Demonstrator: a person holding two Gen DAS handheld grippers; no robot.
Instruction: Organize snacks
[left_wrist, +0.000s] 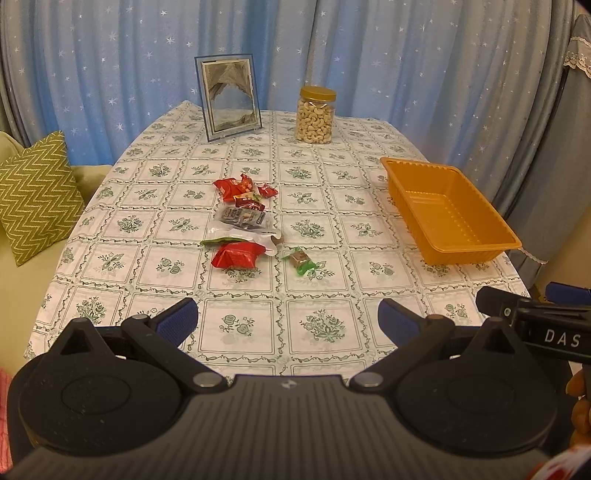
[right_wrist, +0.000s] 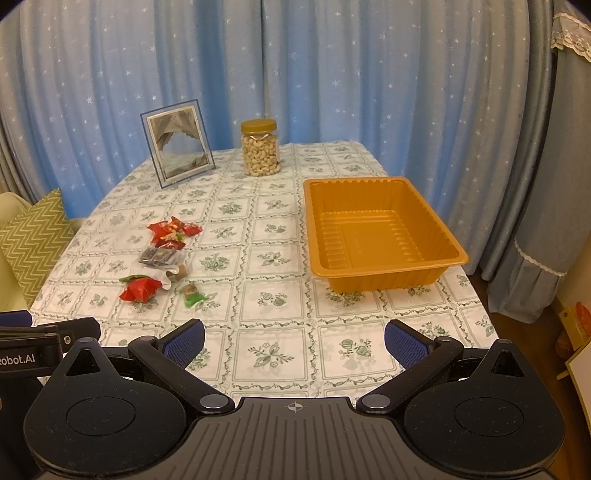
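Several wrapped snacks lie in a loose pile (left_wrist: 242, 218) mid-table: red packets (left_wrist: 238, 255), a dark clear packet (left_wrist: 243, 216) and a small green-wrapped candy (left_wrist: 301, 260). The pile also shows in the right wrist view (right_wrist: 162, 258). An empty orange plastic tray (left_wrist: 476, 251) (right_wrist: 388, 275) stands to the right of the pile. My left gripper (left_wrist: 288, 319) is open and empty above the near table edge. My right gripper (right_wrist: 293, 341) is open and empty, beside the left one and in front of the tray.
A jar of cashews (left_wrist: 316, 114) (right_wrist: 259, 147) and a picture frame (left_wrist: 229, 98) (right_wrist: 177, 144) stand at the table's far end. A sofa with a green zigzag cushion (left_wrist: 35, 195) is to the left. Blue star curtains hang behind.
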